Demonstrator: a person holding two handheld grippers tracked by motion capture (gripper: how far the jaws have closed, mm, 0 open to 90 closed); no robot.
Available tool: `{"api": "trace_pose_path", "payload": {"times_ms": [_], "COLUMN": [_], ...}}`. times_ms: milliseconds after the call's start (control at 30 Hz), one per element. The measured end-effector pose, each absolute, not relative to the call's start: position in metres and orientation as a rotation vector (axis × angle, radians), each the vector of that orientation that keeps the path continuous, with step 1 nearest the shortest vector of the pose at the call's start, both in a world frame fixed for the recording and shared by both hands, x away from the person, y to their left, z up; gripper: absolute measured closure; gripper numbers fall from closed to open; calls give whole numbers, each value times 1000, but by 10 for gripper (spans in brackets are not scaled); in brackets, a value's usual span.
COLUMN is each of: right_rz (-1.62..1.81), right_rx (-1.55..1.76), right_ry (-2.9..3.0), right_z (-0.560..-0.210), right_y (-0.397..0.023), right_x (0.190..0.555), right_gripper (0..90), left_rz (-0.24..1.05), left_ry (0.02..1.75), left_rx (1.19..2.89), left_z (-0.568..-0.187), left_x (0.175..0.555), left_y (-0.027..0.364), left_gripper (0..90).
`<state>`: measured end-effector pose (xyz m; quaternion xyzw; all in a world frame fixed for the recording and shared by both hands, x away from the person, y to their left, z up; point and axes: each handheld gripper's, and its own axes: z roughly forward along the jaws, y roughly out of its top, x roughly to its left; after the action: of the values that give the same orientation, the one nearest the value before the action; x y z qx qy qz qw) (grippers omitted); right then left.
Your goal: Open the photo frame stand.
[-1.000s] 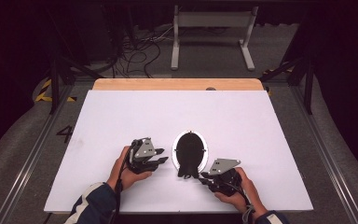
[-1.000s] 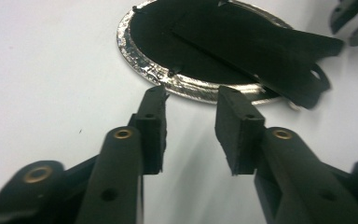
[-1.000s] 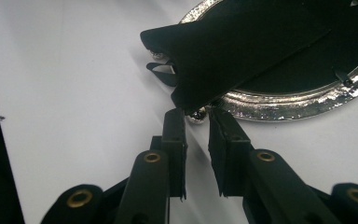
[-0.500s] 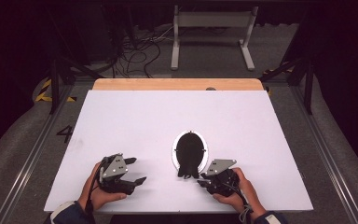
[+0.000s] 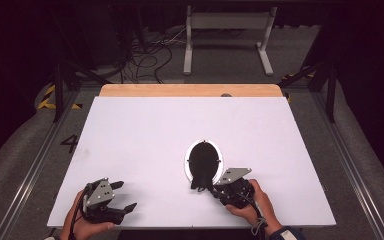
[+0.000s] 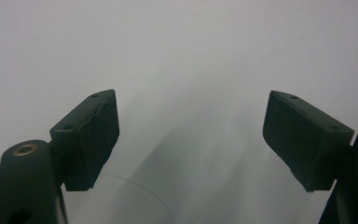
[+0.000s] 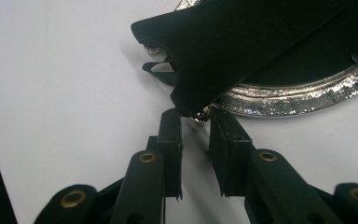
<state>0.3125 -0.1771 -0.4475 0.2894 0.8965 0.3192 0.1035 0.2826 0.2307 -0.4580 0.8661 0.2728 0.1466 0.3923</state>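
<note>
Black, oval and silver-rimmed, the picture frame (image 5: 204, 161) lies back-up on the white worktop (image 5: 145, 140), right of centre near the front edge, its black stand flap (image 7: 223, 46) lifted. The right claw (image 5: 214, 190) sits at the frame's near end, jaws narrowly apart beside a small silver stud (image 7: 199, 115). The left claw (image 5: 124, 196), far off at the front left corner, has just been opening and stands wide with nothing between

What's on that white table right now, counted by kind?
Oval silver-rimmed picture frame, lying face down with its black back stand up: 1
Hand-held grippers, left gripper and right gripper: 2
Total: 3
</note>
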Motion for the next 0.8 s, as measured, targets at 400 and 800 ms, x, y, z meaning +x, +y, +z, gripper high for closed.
{"api": "trace_pose_path", "payload": {"times_ms": [400, 800], "right_rz": [1096, 1296], "right_rx": [959, 1063], "right_ry": [2639, 2642], "right_z": [-447, -449], "right_y": [-184, -190], "right_x": [318, 328], "right_gripper": [780, 725], "left_rz": [364, 375], "left_ry": [706, 707], "left_rx": [2225, 2260], "left_z": [-463, -465], "left_x": [284, 285], "left_y": [229, 225], "left_gripper": [185, 183]}}
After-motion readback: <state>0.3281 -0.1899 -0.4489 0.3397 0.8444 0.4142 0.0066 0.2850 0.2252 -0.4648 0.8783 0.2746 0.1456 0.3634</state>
